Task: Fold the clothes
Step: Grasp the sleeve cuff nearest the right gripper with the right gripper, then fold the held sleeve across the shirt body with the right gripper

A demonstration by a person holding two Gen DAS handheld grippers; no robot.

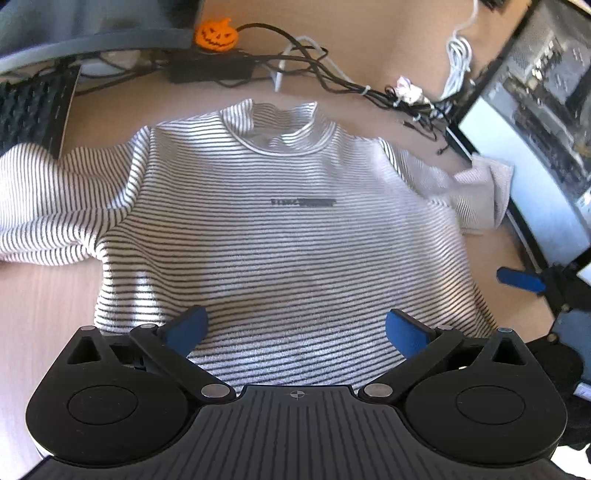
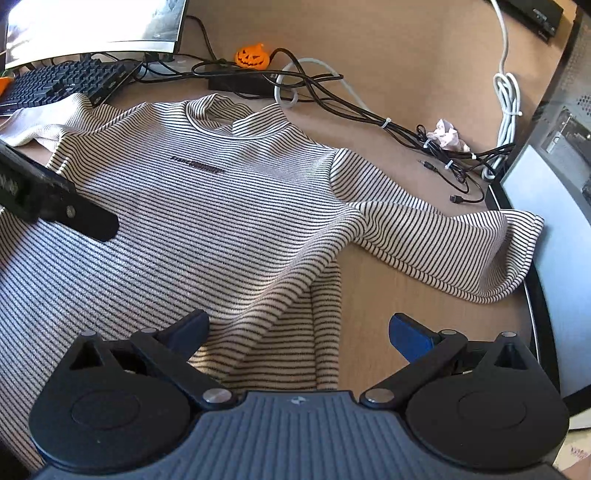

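Note:
A black-and-white striped long-sleeve shirt [image 1: 280, 229] lies front up and spread on the wooden desk, collar at the far side, sleeves out to both sides. It also shows in the right wrist view [image 2: 207, 221]. My left gripper [image 1: 295, 328] is open, hovering over the shirt's lower hem, holding nothing. My right gripper [image 2: 299, 328] is open over the shirt's right hem edge, below the right sleeve [image 2: 443, 240], holding nothing. The left gripper's body [image 2: 55, 203] shows at the left of the right wrist view.
A keyboard [image 2: 62, 81], a monitor [image 2: 96, 26], an orange pumpkin figure [image 2: 253, 56] and tangled cables [image 2: 332, 96] lie behind the shirt. A computer case [image 2: 554, 206] stands at the right, against the sleeve cuff. Bare desk [image 2: 388, 291] shows beside the hem.

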